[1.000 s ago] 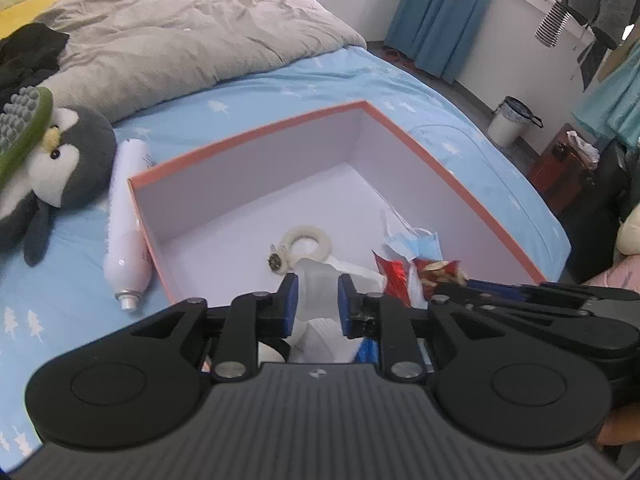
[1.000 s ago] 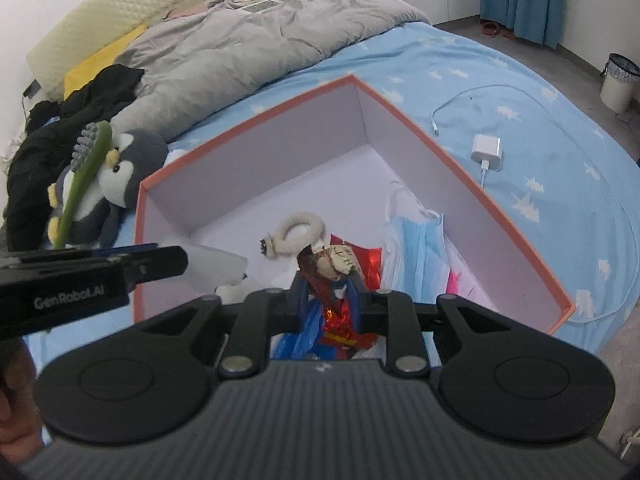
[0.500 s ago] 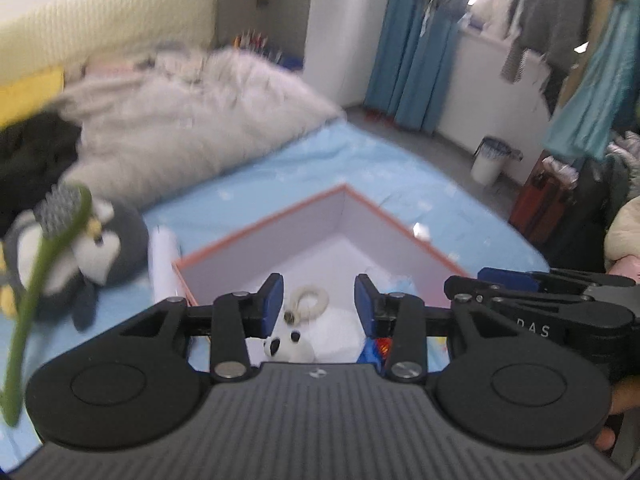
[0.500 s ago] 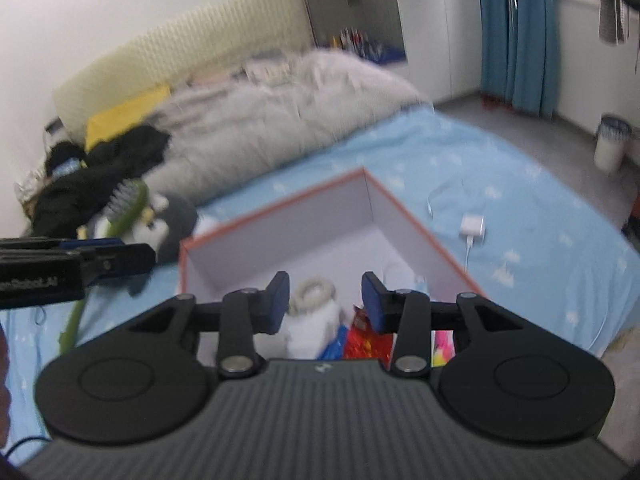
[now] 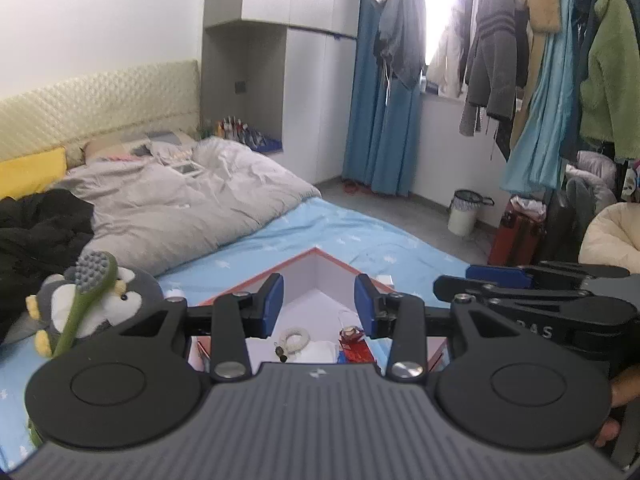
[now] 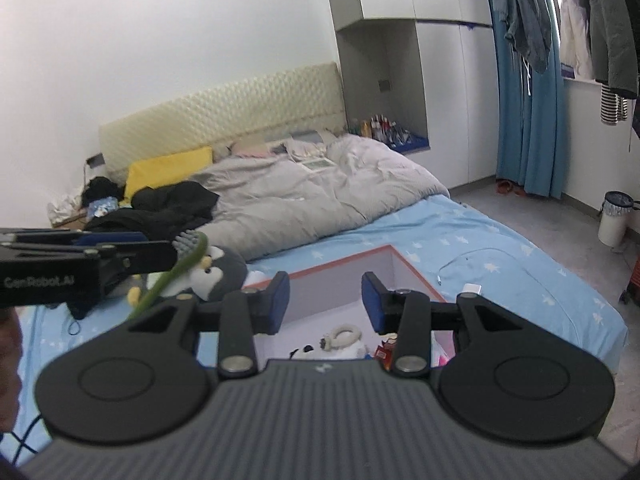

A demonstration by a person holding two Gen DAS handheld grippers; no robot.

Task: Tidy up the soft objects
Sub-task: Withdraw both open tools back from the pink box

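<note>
Left tool (image 5: pixel 318 299) and right tool (image 6: pixel 325 301) both gape empty above the orange-rimmed box (image 5: pixel 320 254) at lower centre, jaws just widened

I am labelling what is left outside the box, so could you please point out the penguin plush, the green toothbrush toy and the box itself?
penguin plush (image 6: pixel 216 270), right wrist view, on its grey head.
green toothbrush toy (image 5: pixel 94 270), left wrist view, on its grey bristle head.
box (image 6: pixel 340 264), right wrist view, on its orange far rim.
</note>
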